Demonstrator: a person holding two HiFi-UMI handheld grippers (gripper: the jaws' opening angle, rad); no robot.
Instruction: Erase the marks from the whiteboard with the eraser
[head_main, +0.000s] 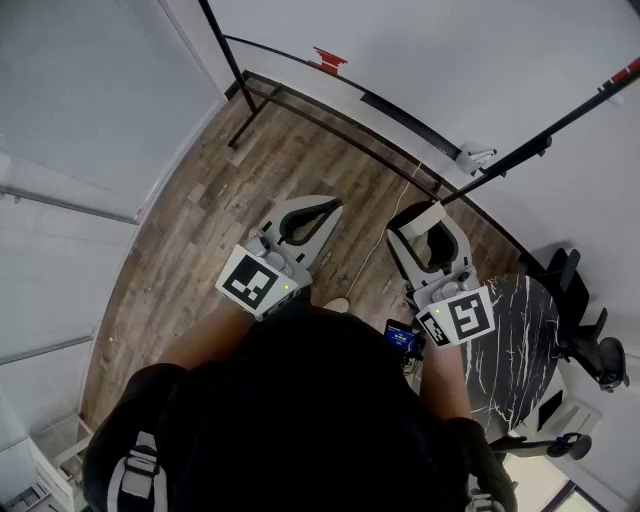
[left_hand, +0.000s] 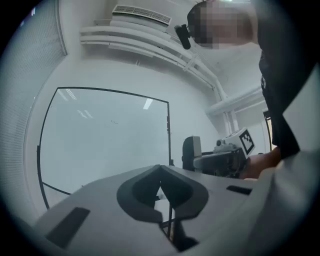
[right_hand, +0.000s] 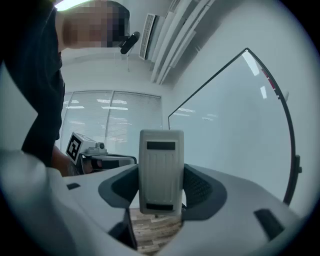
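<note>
Eraser (right_hand: 161, 162) clamped in right gripper (right_hand: 161, 186) — upright, left gripper (left_hand: 160, 169) closed (empty), whiteboard (left_hand: 105, 145) ahead

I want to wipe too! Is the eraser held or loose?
Held. The right gripper is shut on the eraser, which stands upright between its jaws.

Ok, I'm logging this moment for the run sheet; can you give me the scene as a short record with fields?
left hand-held gripper: shut, nothing between its jaws
right hand-held gripper: shut on the eraser, held upright
whiteboard: in front of both, apart from the eraser
faint mark: on the board's upper middle
floor: wood planks
</note>
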